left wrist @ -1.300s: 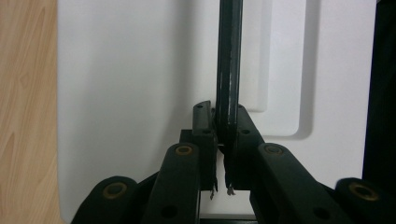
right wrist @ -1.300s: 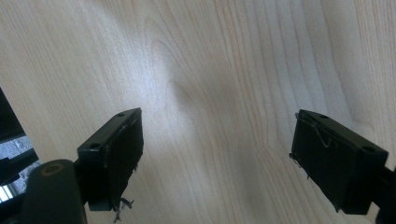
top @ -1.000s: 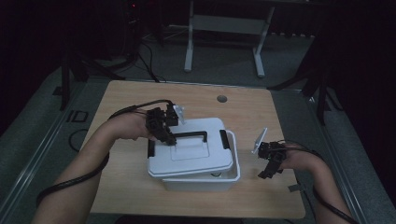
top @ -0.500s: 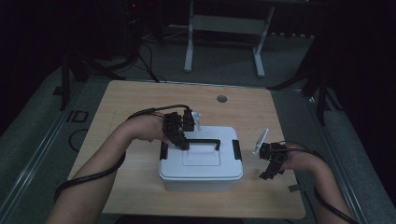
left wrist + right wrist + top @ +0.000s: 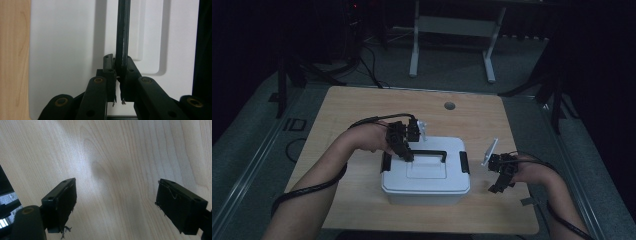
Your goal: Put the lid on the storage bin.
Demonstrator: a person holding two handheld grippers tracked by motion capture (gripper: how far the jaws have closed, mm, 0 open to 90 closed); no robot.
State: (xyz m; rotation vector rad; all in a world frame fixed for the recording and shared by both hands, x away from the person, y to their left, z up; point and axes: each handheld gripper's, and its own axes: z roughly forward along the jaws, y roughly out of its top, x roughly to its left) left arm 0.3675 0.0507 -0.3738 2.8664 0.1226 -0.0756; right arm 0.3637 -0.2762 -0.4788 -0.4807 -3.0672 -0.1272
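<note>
A: The wooden counter (image 5: 362, 110) is carrying a white plastic box (image 5: 427, 185), smooth, with rounded corners; its front wall is lying in shadow.

B: The left claw (image 5: 406, 154) is clamping the thin black handle (image 5: 123, 37), whose far end is cut off. The right claw (image 5: 116, 205) is standing apart over bare woodgrain.

High cam overhead; 2 gripper cams close.
</note>
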